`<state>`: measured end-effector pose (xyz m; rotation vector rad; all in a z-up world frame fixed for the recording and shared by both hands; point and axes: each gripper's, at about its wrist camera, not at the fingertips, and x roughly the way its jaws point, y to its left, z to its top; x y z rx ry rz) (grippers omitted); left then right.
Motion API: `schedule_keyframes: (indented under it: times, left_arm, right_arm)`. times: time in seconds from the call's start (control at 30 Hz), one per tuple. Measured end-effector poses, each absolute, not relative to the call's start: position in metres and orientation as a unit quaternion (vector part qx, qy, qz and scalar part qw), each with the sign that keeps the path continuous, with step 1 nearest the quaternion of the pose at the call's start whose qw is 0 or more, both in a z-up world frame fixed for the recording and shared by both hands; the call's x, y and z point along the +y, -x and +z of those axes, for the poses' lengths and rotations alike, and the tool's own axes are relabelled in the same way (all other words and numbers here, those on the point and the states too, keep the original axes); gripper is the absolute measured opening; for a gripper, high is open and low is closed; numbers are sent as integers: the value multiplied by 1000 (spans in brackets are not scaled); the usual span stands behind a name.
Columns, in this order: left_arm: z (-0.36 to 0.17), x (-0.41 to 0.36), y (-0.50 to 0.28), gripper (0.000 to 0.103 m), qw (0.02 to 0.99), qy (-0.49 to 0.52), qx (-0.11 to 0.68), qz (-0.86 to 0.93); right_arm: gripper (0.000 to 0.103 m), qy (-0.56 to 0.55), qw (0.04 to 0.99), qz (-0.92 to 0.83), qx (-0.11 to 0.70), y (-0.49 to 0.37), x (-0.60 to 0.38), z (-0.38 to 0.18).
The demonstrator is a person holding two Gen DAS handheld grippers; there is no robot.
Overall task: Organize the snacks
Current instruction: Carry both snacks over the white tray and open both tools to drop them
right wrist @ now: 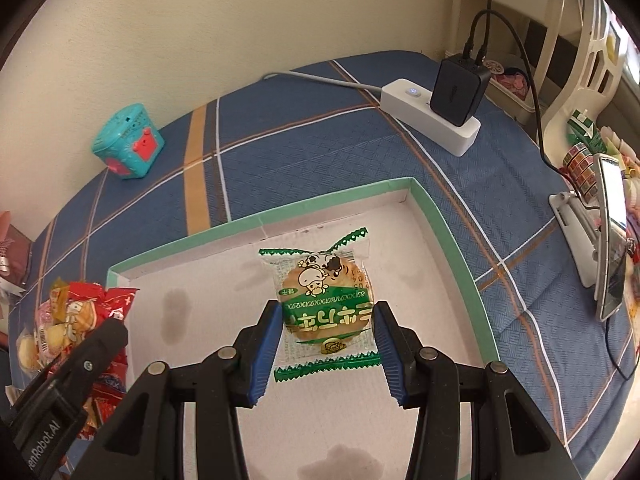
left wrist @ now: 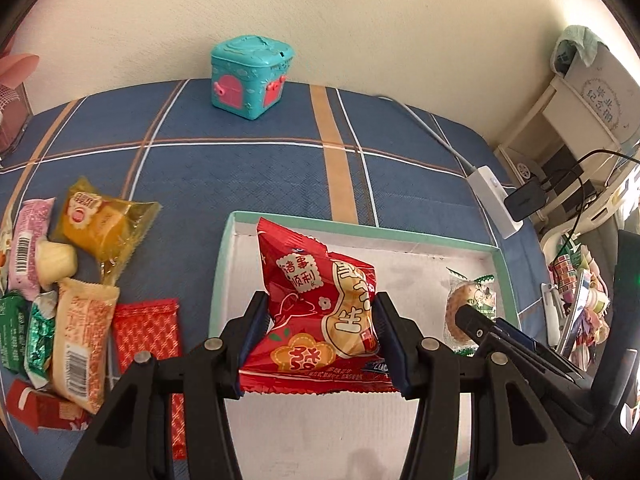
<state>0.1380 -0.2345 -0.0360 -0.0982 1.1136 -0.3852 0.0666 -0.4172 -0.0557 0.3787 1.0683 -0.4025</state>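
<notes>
A white tray with a green rim [left wrist: 360, 233] lies on the blue plaid cloth. My left gripper [left wrist: 322, 304] is shut on a red snack packet [left wrist: 316, 272], which hangs tilted over the tray's left half. My right gripper [right wrist: 327, 312] is shut on a green-and-clear biscuit packet [right wrist: 326, 280] over the right half of the tray [right wrist: 440, 236]. The left wrist view shows the biscuit packet [left wrist: 474, 292] at the right with a right finger [left wrist: 470, 318] on it. The right wrist view shows the red packet [right wrist: 116, 300] at the left.
A pile of several loose snack packets [left wrist: 80, 280] lies left of the tray. A teal toy box [left wrist: 250, 76] stands by the back wall. A white power strip [right wrist: 432, 116] with a black charger lies at the back right. A phone on a stand [right wrist: 612, 240] is at the right edge.
</notes>
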Motion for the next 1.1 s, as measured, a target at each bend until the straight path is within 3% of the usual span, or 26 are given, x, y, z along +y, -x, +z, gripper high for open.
schedule_keyframes:
  times: [0.43, 0.77, 0.93, 1.03, 1.1]
  left_arm:
    - [-72, -246, -147, 54, 817, 40, 548, -174]
    - [-70, -247, -148, 55, 814, 49, 553, -172]
    - [-59, -242, -147, 63, 819, 59, 543, -175]
    - [-51, -238, -144, 67, 823, 69, 536, -175]
    - [-46, -233, -143, 72, 824, 73, 534, -173]
  right_arm:
    - [49, -176, 810, -206, 520, -75, -428, -74]
    - [50, -179, 808, -201, 525, -76, -429, -76]
    - [53, -178, 811, -193, 523, -76, -427, -71]
    - [62, -178, 815, -188, 519, -74, -425, -64]
    - [62, -173, 817, -188, 517, -72, -424, -59]
